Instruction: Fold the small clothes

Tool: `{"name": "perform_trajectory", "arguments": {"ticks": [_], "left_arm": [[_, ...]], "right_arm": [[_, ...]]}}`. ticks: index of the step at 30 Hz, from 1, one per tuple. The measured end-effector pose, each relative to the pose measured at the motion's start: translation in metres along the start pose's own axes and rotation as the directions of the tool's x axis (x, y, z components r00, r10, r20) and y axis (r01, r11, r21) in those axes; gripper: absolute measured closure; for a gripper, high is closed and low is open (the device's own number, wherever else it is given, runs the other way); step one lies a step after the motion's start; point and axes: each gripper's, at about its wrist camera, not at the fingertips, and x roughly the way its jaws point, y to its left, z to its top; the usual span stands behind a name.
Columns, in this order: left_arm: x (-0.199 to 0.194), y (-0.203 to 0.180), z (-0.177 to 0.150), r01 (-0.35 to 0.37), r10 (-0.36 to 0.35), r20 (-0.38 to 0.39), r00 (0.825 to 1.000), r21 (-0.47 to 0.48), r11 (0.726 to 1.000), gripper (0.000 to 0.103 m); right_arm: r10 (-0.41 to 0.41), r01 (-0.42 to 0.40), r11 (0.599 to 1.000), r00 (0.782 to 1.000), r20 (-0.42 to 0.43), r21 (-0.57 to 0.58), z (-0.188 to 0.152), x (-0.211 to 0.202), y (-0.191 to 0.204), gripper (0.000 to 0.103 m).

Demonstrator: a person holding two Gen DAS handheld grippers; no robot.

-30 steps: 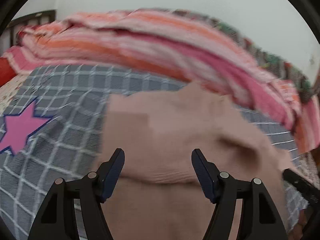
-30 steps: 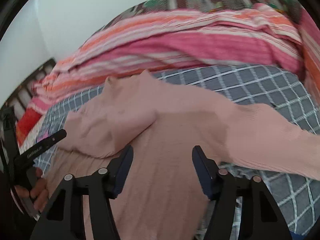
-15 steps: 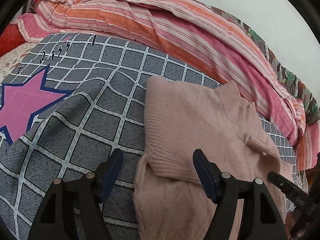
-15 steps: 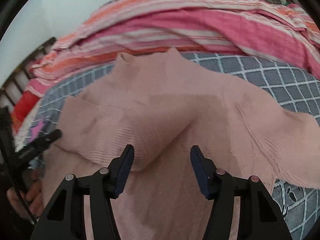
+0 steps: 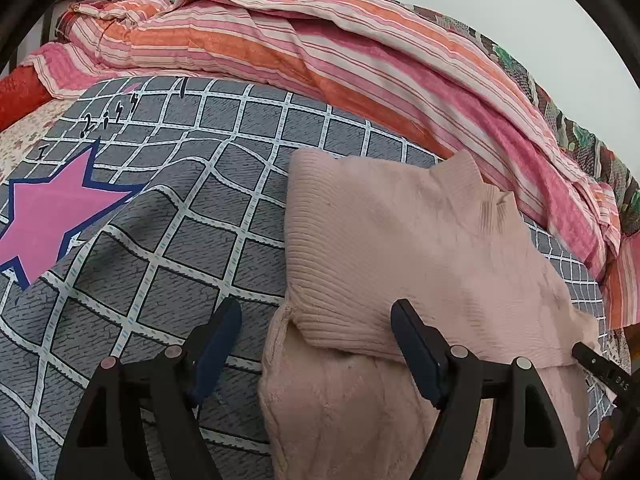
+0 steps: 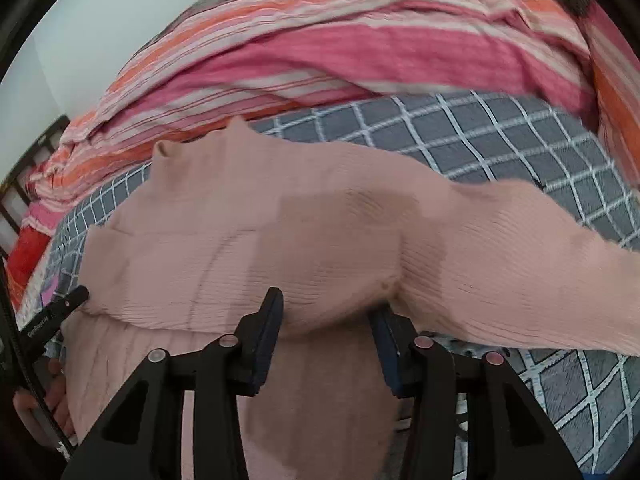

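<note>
A small pale pink knit sweater (image 5: 400, 248) lies on a grey checked bedspread (image 5: 160, 240), its left sleeve folded across the body. My left gripper (image 5: 316, 320) is open and empty, its jaws standing either side of the sweater's left edge. In the right wrist view the sweater (image 6: 280, 240) fills the middle, its right sleeve stretching out to the right. My right gripper (image 6: 326, 312) is open, low over the sweater's right side, with knit fabric bulging between the jaws.
A pink and orange striped quilt (image 5: 320, 52) is heaped along the far side of the bed, also in the right wrist view (image 6: 320, 52). A pink star (image 5: 48, 216) is printed on the bedspread at left. A dark bed frame (image 6: 24, 184) stands at far left.
The left gripper has pulled back and left, off the sweater. The right gripper has moved forward and lower, so the fabric now bulges between its jaws.
</note>
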Motion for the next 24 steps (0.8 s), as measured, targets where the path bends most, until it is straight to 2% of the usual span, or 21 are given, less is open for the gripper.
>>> {"name": "perform_trajectory", "arguments": {"ticks": [3, 5, 7, 8, 12, 16, 24], "left_arm": [[-0.001, 0.001, 0.000, 0.006, -0.006, 0.002, 1.000, -0.005, 1.000, 0.027], [-0.001, 0.001, 0.000, 0.006, -0.006, 0.005, 1.000, -0.007, 1.000, 0.027], [-0.001, 0.001, 0.000, 0.010, -0.010, 0.007, 1.000, -0.010, 1.000, 0.027], [-0.002, 0.002, 0.000, 0.014, -0.013, 0.009, 1.000, -0.013, 1.000, 0.027], [-0.004, 0.005, -0.001, 0.028, -0.027, 0.016, 0.999, -0.027, 0.999, 0.027], [-0.004, 0.001, -0.002, 0.005, -0.005, 0.018, 1.000, -0.010, 1.000, 0.027], [-0.001, -0.010, -0.005, -0.064, 0.063, 0.014, 0.998, 0.046, 0.997, 0.026]], "right_arm": [[0.032, -0.032, 0.999, 0.999, 0.005, 0.030, 0.002, 0.001, -0.013, 0.076], [0.038, -0.039, 0.999, 0.999, 0.009, 0.031, 0.002, 0.003, -0.015, 0.082], [0.055, -0.055, 0.998, 0.998, 0.010, 0.026, 0.000, 0.005, -0.013, 0.097], [0.053, -0.053, 0.998, 0.999, 0.009, 0.015, 0.000, 0.005, -0.012, 0.097], [0.057, -0.056, 0.998, 0.994, 0.089, -0.012, 0.000, -0.012, -0.008, 0.098], [-0.012, 0.012, 1.000, 0.999, 0.035, -0.019, -0.005, 0.009, -0.005, 0.097], [-0.050, 0.052, 0.997, 0.997, 0.055, -0.053, -0.007, 0.009, 0.001, 0.096]]}}
